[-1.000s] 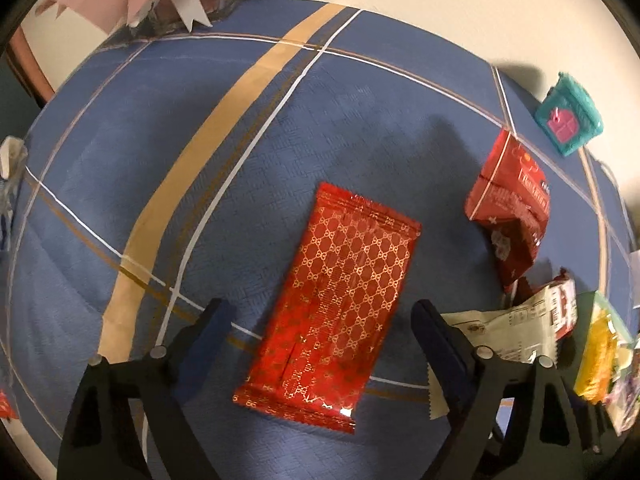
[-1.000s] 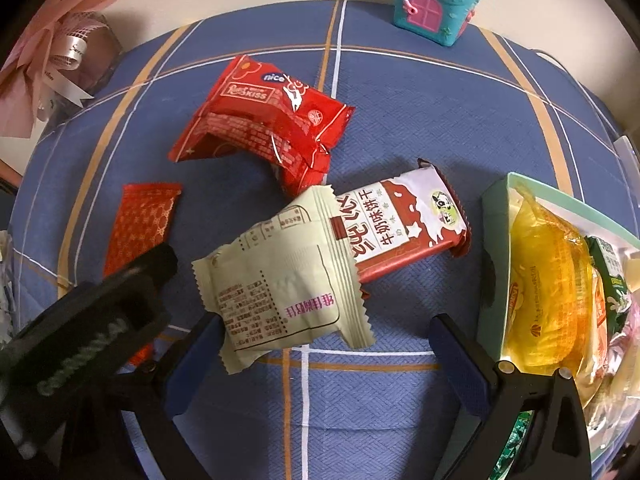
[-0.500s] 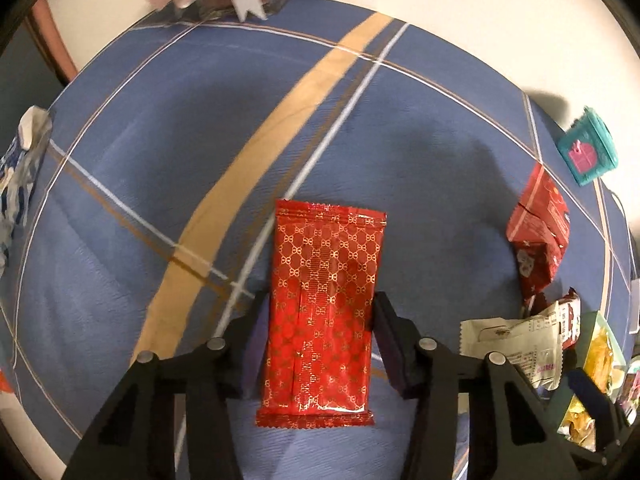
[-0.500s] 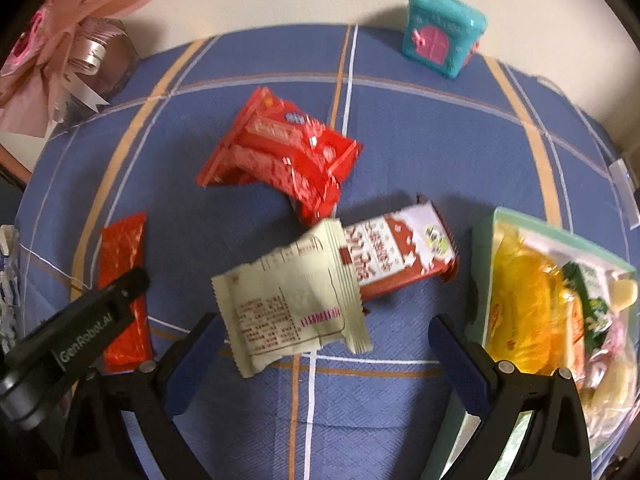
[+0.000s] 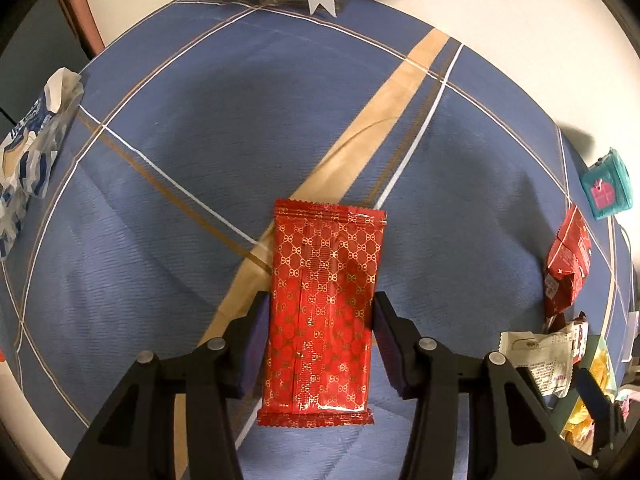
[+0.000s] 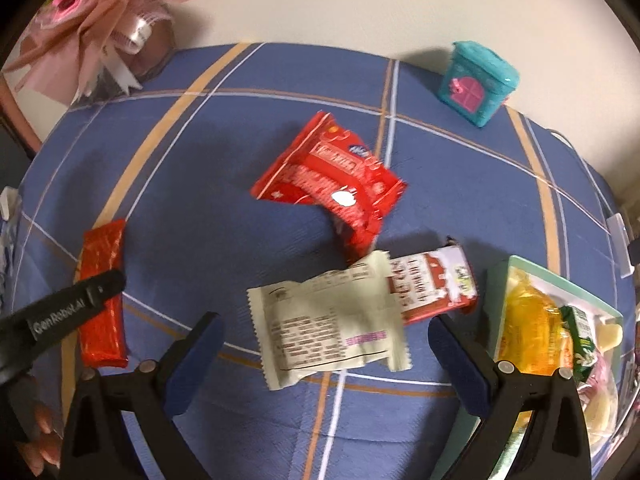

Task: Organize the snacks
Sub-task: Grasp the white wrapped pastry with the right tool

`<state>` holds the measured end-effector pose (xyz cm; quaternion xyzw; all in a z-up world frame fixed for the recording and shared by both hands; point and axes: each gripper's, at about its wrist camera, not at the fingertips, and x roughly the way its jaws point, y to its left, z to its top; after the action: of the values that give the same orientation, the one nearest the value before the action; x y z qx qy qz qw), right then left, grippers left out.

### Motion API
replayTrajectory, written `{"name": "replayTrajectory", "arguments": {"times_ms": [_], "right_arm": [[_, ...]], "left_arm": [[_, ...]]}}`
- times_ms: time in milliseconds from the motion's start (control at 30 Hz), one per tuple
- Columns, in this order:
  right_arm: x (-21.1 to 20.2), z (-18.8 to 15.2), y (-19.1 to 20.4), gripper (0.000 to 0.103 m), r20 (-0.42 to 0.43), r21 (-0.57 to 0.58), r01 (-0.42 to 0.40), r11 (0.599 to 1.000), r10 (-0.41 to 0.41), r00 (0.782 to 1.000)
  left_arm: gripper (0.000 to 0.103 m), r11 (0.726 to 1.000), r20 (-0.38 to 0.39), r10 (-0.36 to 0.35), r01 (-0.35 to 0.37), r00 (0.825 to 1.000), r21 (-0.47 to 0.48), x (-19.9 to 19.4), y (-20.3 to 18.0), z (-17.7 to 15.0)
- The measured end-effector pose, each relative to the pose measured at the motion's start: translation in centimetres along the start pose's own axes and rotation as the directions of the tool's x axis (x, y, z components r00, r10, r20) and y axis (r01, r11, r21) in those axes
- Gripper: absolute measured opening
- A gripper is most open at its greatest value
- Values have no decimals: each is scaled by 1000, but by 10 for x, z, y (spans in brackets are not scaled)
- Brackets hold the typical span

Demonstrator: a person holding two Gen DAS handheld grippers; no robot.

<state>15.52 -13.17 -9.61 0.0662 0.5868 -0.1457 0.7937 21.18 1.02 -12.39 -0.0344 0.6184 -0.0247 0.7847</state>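
Observation:
A flat red packet with a gold pattern [image 5: 324, 308] lies on the blue checked tablecloth [image 5: 180, 168]. My left gripper [image 5: 320, 306] points down over it, and both pads press against its long sides. The same packet [image 6: 102, 292] shows at the left of the right wrist view. My right gripper [image 6: 322, 324] hangs open above a cream packet [image 6: 328, 324] that is printed with text, and does not touch it. That packet overlaps a red-and-white biscuit packet [image 6: 432, 284]. A crinkled red bag [image 6: 332, 184] lies just beyond them.
A mint-green tray [image 6: 568, 286] at the right holds a yellow bag and other snacks. A teal toy house [image 6: 476, 80] stands at the back right, a pink ribboned gift [image 6: 100, 20] at the back left. A blue-and-white wrapper [image 5: 32, 140] lies at the left edge.
The left gripper's jaws have closed onto the red patterned packet and turned to line up with it. The right gripper has drawn back a little from the table, still open.

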Motion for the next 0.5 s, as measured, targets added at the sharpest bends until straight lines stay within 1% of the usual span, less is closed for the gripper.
{"name": "replayTrajectory", "arguments": {"times_ms": [167, 233, 300, 367, 433, 500], "right_arm": [[9, -4, 12, 103, -21, -30, -5, 1000, 4, 1000], [12, -5, 18, 103, -32, -39, -22, 999, 21, 999], [13, -6, 15, 103, -33, -46, -21, 999, 20, 999], [12, -8, 17, 103, -38, -52, -40, 998, 38, 999], [13, -9, 21, 103, -47, -51, -75, 996, 72, 996], [13, -10, 23, 103, -48, -54, -84, 995, 81, 996]], "left_arm": [[52, 1000, -2, -7, 7, 1000, 0, 1, 4, 1], [52, 1000, -3, -9, 9, 1000, 0, 2, 0, 3], [52, 1000, -3, -13, 13, 1000, 1, 3, 2, 4], [52, 1000, -3, -15, 15, 1000, 0, 3, 4, 4], [52, 1000, -3, -15, 15, 1000, 2, 1, 5, 5], [52, 1000, -2, -13, 13, 1000, 3, 3, 6, 4]]}}
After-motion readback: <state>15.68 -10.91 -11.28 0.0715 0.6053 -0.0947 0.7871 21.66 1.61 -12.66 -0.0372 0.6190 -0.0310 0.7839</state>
